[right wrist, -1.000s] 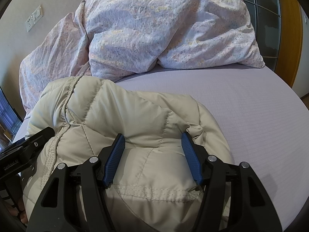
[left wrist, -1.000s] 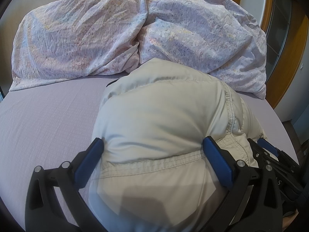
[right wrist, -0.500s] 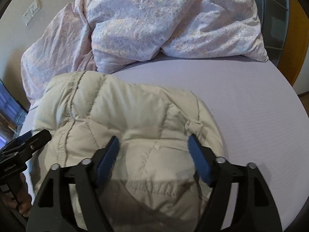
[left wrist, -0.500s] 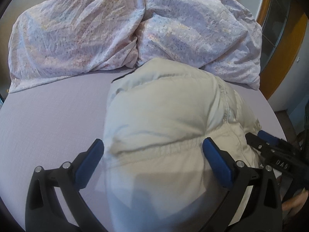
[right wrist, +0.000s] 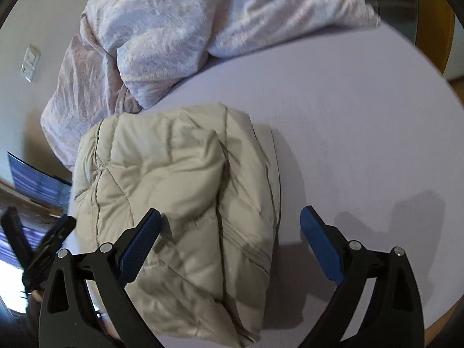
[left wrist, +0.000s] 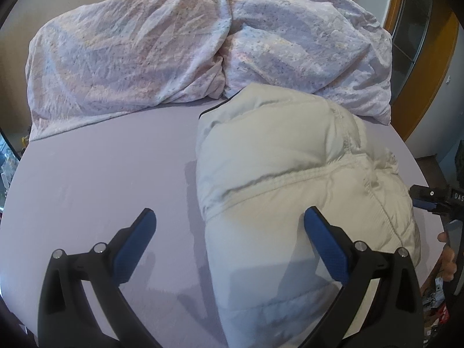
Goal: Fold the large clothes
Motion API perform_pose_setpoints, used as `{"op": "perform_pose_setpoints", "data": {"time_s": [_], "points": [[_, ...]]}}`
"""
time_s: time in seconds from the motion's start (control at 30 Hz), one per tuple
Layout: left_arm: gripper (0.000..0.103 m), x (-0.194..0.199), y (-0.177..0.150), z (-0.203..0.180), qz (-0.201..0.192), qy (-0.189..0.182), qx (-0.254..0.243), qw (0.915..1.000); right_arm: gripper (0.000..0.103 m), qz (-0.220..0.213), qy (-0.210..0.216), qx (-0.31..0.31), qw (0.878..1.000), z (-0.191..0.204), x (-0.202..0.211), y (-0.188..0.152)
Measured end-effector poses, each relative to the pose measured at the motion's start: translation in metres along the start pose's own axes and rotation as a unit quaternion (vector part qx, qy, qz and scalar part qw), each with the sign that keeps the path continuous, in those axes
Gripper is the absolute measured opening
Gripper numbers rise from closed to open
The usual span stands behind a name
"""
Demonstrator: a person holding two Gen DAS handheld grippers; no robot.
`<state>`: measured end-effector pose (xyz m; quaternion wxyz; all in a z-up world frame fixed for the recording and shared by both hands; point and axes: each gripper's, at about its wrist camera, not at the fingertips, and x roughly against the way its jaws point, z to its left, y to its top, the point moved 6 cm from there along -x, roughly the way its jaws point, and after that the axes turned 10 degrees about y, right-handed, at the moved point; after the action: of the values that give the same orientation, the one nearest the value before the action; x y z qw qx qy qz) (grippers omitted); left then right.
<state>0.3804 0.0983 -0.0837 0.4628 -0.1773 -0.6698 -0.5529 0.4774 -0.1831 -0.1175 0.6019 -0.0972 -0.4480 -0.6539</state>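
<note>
A folded beige puffer jacket (left wrist: 290, 174) lies in a thick bundle on the lavender bed sheet (left wrist: 101, 174). My left gripper (left wrist: 229, 232) hovers open above the jacket's near left edge; its left pad is over bare sheet, its right pad over the jacket. In the right wrist view the jacket (right wrist: 174, 188) lies left of centre. My right gripper (right wrist: 230, 232) has its jaws opening wide above the jacket's right edge, with neither pad pressing on it. Each gripper shows at the edge of the other's view: the right gripper (left wrist: 429, 200), the left gripper (right wrist: 49, 240).
A crumpled floral duvet (left wrist: 174, 43) is heaped across the far side of the bed, just behind the jacket. A wooden frame (left wrist: 429, 72) stands to the right of the bed. A wall socket (right wrist: 30, 63) is on the left wall. A hand (left wrist: 448, 258) holds the right gripper's handle.
Both grippers drew back from the jacket, which now lies free. The right jaws widened and that view rolled and shifted right. The left view moved left, so the jacket sits right of centre.
</note>
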Motion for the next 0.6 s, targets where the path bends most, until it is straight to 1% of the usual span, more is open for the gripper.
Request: {"op": "perform_pose_setpoints", "data": {"time_s": [0.07,0.13,0.17,0.2,0.3,0.33,0.37,0.4,0.47,0.57,0.6], "points": [[0.101,0.002,-0.007,0.002,0.003,-0.003,0.003,1.0000,0.099,0.017,0.029,-0.030,0.999,-0.006,-0.003,-0.002],[0.101,-0.003,0.001,0.003,0.007,-0.008,0.008,0.9999,0.099,0.028,0.051,-0.044,0.997,-0.009,-0.004,-0.005],[0.101,0.001,-0.005,0.003,0.008,-0.010,0.010,0.9999,0.099,0.032,0.057,-0.047,0.997,-0.009,-0.005,-0.006],[0.101,0.000,-0.004,0.004,0.010,-0.015,0.012,0.9998,0.100,0.040,0.065,-0.052,0.996,-0.010,-0.008,-0.007],[0.101,-0.003,0.000,0.006,0.020,-0.032,0.021,0.9991,0.102,0.059,0.081,-0.062,0.993,-0.012,-0.015,-0.008],[0.101,-0.010,0.008,0.006,0.024,-0.038,0.025,0.9987,0.102,0.067,0.085,-0.064,0.992,-0.013,-0.018,-0.008],[0.101,-0.008,0.005,0.006,0.025,-0.040,0.026,0.9985,0.102,0.071,0.087,-0.066,0.992,-0.014,-0.020,-0.009],[0.101,-0.013,0.012,0.006,0.028,-0.044,0.027,0.9983,0.102,0.078,0.091,-0.068,0.990,-0.015,-0.023,-0.009],[0.101,-0.016,0.015,0.006,0.034,-0.051,0.026,0.9978,0.102,0.087,0.097,-0.071,0.989,-0.016,-0.027,-0.009],[0.101,-0.019,0.018,0.008,0.039,-0.062,0.030,0.9969,0.102,0.103,0.117,-0.085,0.984,-0.018,-0.035,-0.012],[0.101,-0.017,0.014,0.008,0.040,-0.064,0.032,0.9966,0.102,0.107,0.123,-0.089,0.983,-0.019,-0.036,-0.012]]}}
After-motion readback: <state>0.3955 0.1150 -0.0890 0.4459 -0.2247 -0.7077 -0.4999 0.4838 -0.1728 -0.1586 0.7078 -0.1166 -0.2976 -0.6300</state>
